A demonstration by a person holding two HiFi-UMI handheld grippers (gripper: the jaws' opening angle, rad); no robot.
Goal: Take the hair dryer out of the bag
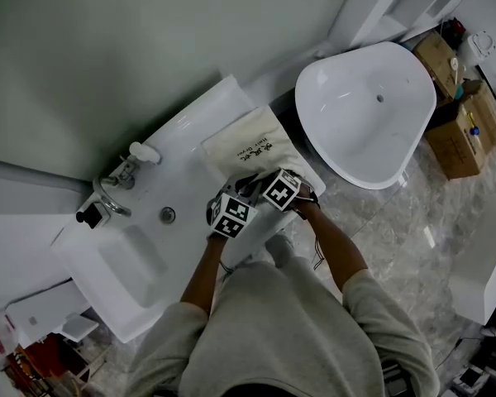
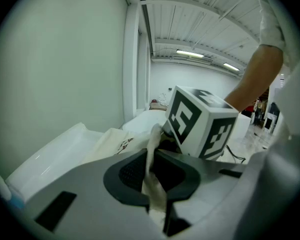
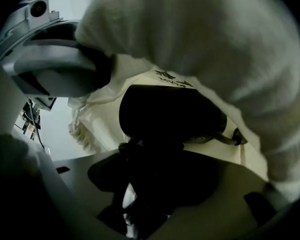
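The hair dryer [image 3: 170,111] sits in the mouth of the bag [image 3: 102,119]. It shows only in the right gripper view, as a dark rounded body against the cream cloth, with a dark part of it reaching back between the jaws of the right gripper [image 3: 152,166]. Those jaws stand apart around that part, and a pale sliver shows between it and one jaw, so no clench is seen. A knotted drawstring [image 3: 80,129] hangs at the bag's edge, and black print [image 3: 167,76] marks the cloth beyond the dryer. Fuzzy pale cloth fills the upper right of this view; I cannot tell whether it is bag or sleeve. The left gripper [image 2: 152,176] is clenched on a fold of the bag's [image 2: 112,141] cream cloth, which runs up between its closed jaws. Just ahead of it stands the right gripper's marker cube [image 2: 200,126]. In the head view the bag [image 1: 248,143] lies flat on a white counter [image 1: 194,118] against the wall. Its near end meets the left gripper [image 1: 225,198] and the right gripper [image 1: 269,176], which sit close side by side. The person's forearms [image 1: 331,242] reach in from below. To the bag's left are a sink [image 1: 140,263] and a faucet [image 1: 112,193]. A white tub [image 1: 364,114] stands to the right on the marbled floor [image 1: 397,238], and cardboard boxes [image 1: 459,135] lie beyond it.
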